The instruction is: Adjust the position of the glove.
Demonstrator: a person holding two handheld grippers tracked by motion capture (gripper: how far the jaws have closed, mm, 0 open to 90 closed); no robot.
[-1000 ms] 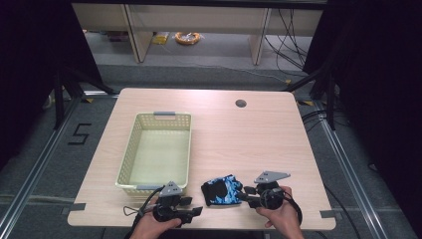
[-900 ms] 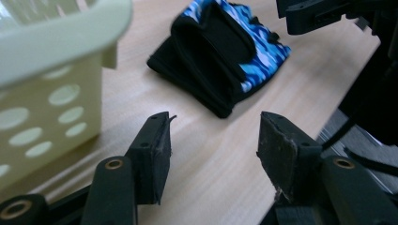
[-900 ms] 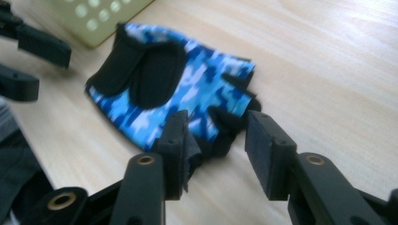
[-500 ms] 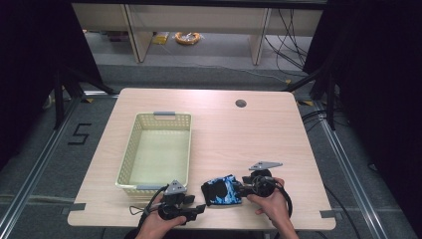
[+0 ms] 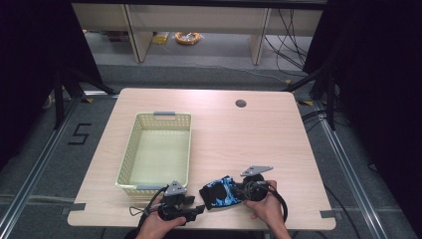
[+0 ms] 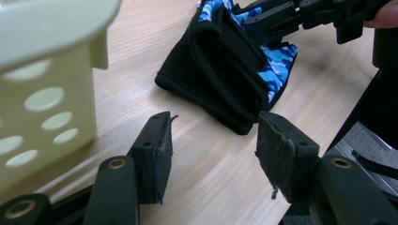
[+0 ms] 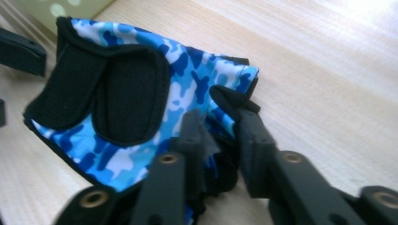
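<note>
Nearby, pale basket (image 5: 130,154) bare inside, glove (image 5: 222,193) beside it.

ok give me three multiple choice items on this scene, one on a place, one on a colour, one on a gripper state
1. Where does the blue camouflage and black fabric glove lie?
A. inside the basket
B. on the light wooden table, right of the basket
C. on the floor

2. What colour is the perforated plastic basket?
A. pale yellow
B. red
C. black

3. How does the right gripper stand?
A. wide open, well clear of the glove
B. closed on the basket rim
C. closed on the glove's edge

Answers:
1 B, the high view shows the glove on the tabletop near the front edge, beside the basket.
2 A, its walls are pale yellow in the high view.
3 C, its jaws have just been closing, and the right gripper view shows fabric pinched between them.
</note>
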